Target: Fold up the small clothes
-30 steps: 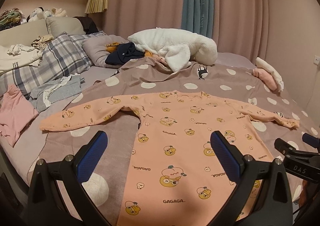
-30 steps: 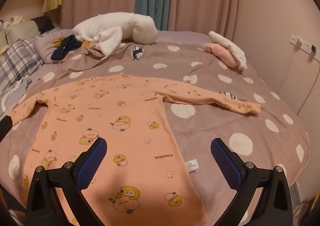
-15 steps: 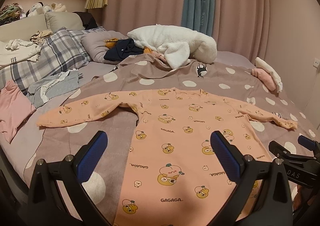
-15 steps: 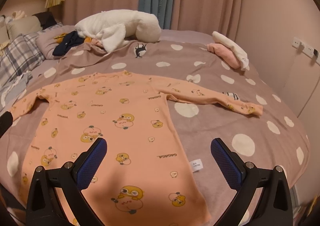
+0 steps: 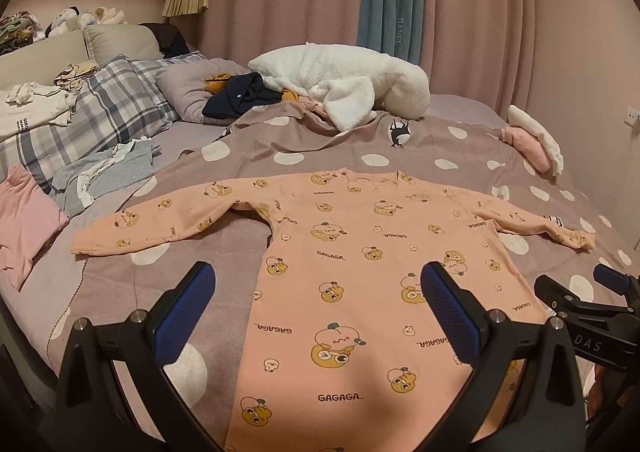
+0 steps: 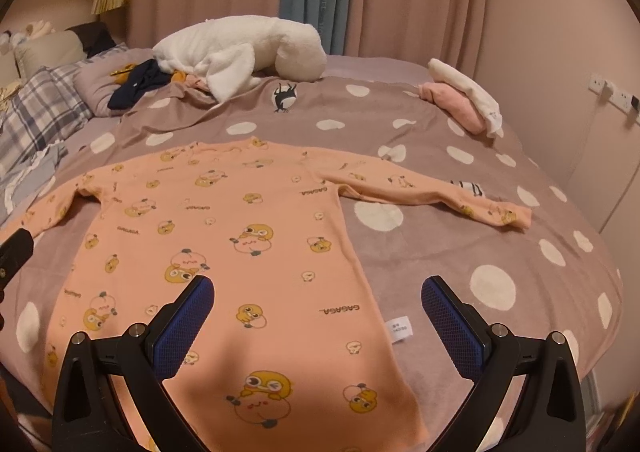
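Observation:
An orange long-sleeved child's shirt (image 5: 372, 252) with cartoon prints lies flat on the spotted mauve blanket (image 5: 460, 156), both sleeves spread out; it also shows in the right wrist view (image 6: 240, 236). My left gripper (image 5: 318, 316) is open and empty, held above the shirt's lower left edge. My right gripper (image 6: 318, 324) is open and empty above the shirt's lower right side, near a white label (image 6: 399, 329). The right gripper also shows at the right edge of the left wrist view (image 5: 588, 312).
A white fluffy plush (image 5: 344, 88) and dark garment (image 5: 240, 98) lie at the far side. Folded pink and white clothes (image 6: 464, 100) sit far right. Plaid pillows (image 5: 96, 112), grey clothes (image 5: 108, 172) and a pink garment (image 5: 24, 216) lie left.
Both grippers have drawn back and risen a little, so the shirt sits slightly farther off in both views. The shirt has not moved. Both stay open.

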The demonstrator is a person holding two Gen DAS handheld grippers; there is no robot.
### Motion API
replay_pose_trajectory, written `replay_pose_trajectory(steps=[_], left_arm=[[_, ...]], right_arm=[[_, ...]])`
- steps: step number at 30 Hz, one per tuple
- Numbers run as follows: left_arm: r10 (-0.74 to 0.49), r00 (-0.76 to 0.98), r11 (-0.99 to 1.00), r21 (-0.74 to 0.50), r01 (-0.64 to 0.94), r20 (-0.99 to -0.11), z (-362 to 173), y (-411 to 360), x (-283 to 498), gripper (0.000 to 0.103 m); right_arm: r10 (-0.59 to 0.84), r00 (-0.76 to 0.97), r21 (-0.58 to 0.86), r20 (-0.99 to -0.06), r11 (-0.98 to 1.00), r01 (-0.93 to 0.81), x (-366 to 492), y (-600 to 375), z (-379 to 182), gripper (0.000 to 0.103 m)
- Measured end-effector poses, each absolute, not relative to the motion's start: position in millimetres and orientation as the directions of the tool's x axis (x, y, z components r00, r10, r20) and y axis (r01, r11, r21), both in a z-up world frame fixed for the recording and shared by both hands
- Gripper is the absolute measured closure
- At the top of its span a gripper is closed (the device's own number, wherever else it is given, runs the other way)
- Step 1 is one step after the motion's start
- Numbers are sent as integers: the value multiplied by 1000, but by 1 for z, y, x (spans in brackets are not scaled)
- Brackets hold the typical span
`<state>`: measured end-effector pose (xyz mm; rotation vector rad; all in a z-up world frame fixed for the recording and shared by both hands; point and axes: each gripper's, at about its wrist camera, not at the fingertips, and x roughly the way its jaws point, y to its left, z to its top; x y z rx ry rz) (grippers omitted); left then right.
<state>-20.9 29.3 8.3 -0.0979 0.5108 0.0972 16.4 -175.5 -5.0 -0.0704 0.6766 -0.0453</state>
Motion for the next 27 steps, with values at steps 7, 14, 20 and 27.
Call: replay_pose_trajectory(steps=[7,14,20,27], left_arm=[[68,861,991,-66,-117,-504,7,27,-16,0],[80,853,990,-58,-128,-516,5,25,-11,0],[85,839,984,-86,-156,-537,1,28,3,0],[101,823,974,-113,-196,-558,-14,16,25,0]], right_arm=[[6,774,14,-634,1000,4,19,-186,-5,0],[87,769,165,-633,986,24,31,-224,-6,0],[186,777,271,-601,962,-21,68,-277,13,0],[197,764,475,-614,865,159,122,-408,-6,0]])
